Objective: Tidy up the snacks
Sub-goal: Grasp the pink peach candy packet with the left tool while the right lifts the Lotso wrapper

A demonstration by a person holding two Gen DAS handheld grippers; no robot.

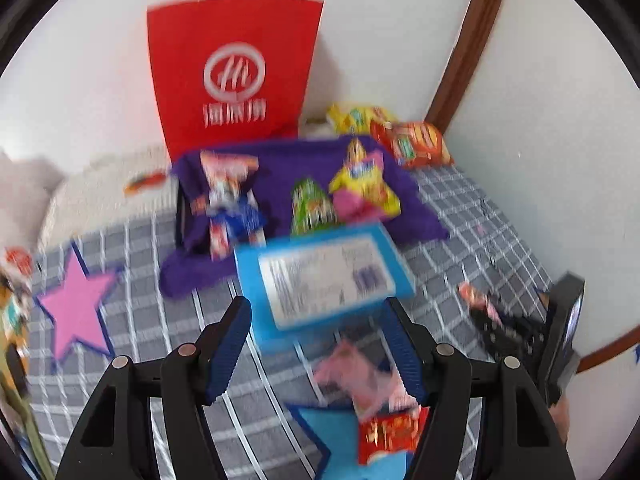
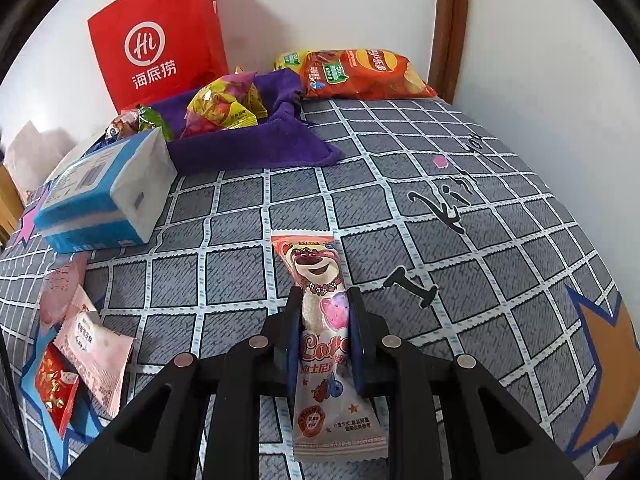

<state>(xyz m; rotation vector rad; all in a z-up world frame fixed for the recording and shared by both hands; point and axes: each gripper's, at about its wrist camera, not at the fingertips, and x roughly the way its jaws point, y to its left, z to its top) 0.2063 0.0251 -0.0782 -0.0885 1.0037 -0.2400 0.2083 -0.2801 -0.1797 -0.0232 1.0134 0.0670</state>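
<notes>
Left side: a pink star lies on the grey checked bed cover.
Left gripper: our fingers stand apart, grasping nothing, just short of the blue box.
Middle: a purple cloth tray by the red bag already holds several snacks.
Right gripper: our fingers are clenched on the pink bear snack packet, held above the bed.
Step, we judge: carrying this packet to its place.
Next: move to the tray or a star, then let go.
</notes>
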